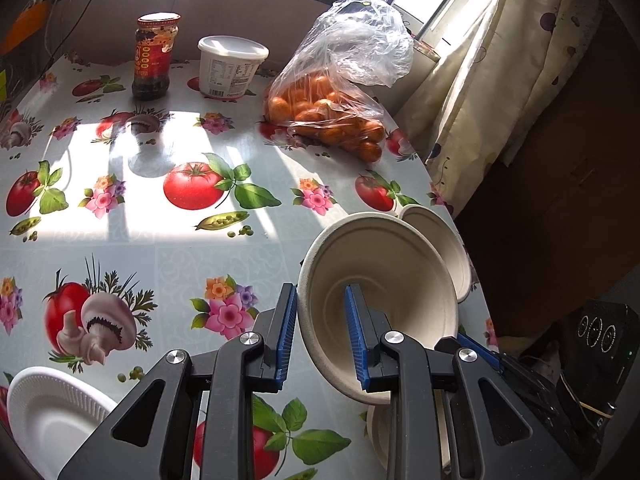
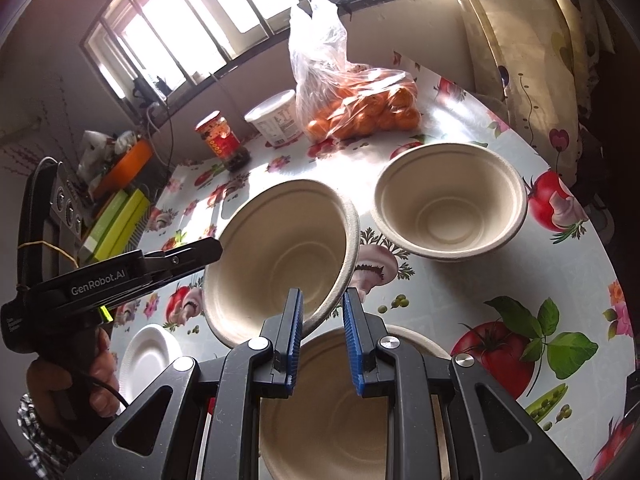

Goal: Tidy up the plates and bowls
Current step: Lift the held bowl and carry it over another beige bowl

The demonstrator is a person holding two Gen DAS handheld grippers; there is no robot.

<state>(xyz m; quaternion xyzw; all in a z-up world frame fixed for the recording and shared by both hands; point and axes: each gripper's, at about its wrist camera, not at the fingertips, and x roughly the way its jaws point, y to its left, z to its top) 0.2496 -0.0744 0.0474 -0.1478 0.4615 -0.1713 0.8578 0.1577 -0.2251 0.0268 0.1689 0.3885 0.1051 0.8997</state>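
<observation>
Your two tongs share one tilted pulp bowl (image 2: 280,256).
Left tongs (image 1: 322,336) and right tongs (image 2: 322,340) each pinch its smooth, rounded rim with ribbed blue pads.

- The left gripper (image 1: 321,312) pinches the rim of a tan bowl (image 1: 384,276) and holds it tipped up.
- Another tan bowl (image 1: 440,244) sits just behind it.
- A white plate (image 1: 48,416) lies on the flowery table (image 1: 160,248).
</observation>
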